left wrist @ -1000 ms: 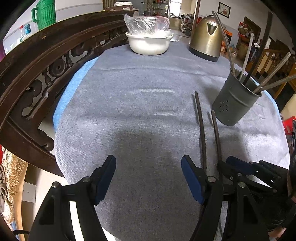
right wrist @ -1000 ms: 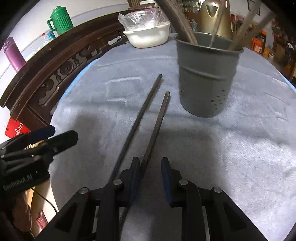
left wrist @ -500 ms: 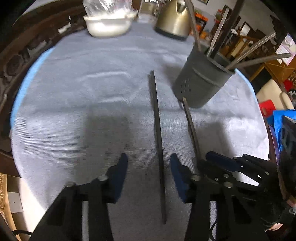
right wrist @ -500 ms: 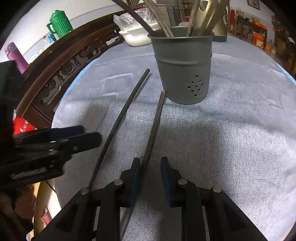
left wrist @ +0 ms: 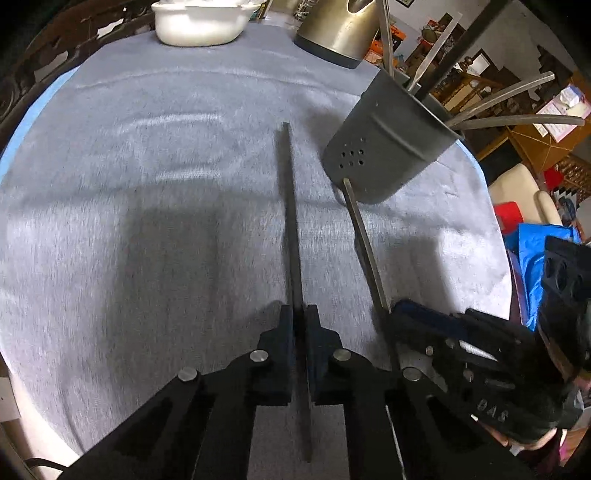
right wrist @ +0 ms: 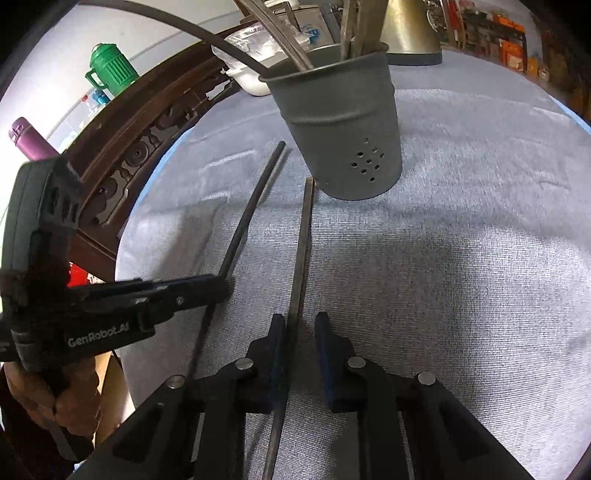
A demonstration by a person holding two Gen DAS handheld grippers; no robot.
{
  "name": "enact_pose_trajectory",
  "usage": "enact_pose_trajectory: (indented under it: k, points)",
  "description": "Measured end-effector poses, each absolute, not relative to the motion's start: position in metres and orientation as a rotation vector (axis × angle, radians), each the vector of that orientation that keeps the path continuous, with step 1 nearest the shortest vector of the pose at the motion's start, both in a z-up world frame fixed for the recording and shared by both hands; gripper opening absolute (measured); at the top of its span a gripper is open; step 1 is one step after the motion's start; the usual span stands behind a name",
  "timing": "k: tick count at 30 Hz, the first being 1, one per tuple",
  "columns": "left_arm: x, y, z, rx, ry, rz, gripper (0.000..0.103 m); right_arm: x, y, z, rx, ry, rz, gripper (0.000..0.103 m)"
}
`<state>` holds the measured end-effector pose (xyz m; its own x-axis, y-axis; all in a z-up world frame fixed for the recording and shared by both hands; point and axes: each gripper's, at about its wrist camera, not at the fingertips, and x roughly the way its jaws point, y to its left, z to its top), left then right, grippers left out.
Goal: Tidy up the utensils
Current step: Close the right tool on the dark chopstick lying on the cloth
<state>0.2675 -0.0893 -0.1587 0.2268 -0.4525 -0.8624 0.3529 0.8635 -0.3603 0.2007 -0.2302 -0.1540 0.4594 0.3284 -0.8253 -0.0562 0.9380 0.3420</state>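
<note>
Two long dark chopsticks lie on the grey tablecloth. My left gripper (left wrist: 300,314) is shut on the left chopstick (left wrist: 291,206), which also shows in the right wrist view (right wrist: 247,221). My right gripper (right wrist: 301,325) is open, its jaws a small gap apart around the right chopstick (right wrist: 302,251), which rests against the left pad. The same chopstick shows in the left wrist view (left wrist: 364,243). The grey metal utensil holder (right wrist: 343,133) stands just beyond the chopstick tips, with several utensils in it; it also shows in the left wrist view (left wrist: 384,144).
A white bowl (left wrist: 199,18) and a brass kettle (left wrist: 340,26) stand at the table's far side. A carved dark wood rail (right wrist: 147,147) curves along the left edge. A green jug (right wrist: 109,70) and purple bottle (right wrist: 29,140) are beyond it.
My left gripper moved right over the left chopstick and shut on it. My right gripper moved closer to the holder, still open around the right chopstick.
</note>
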Motion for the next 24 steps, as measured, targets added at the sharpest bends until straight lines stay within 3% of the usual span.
enact_pose_trajectory:
  k: [13,17,24]
  points:
    - [0.228,-0.073,-0.156,-0.028,1.282,-0.563,0.007,0.213,-0.25,-0.148,0.393,1.113,0.251,0.022]
    - [0.25,-0.07,-0.14,-0.054,1.239,-0.542,0.027,0.228,-0.251,-0.141,0.406,1.105,0.226,0.026]
    - [0.288,-0.087,-0.146,-0.045,1.255,-0.541,0.027,0.252,-0.243,-0.143,0.393,1.111,0.171,0.026]
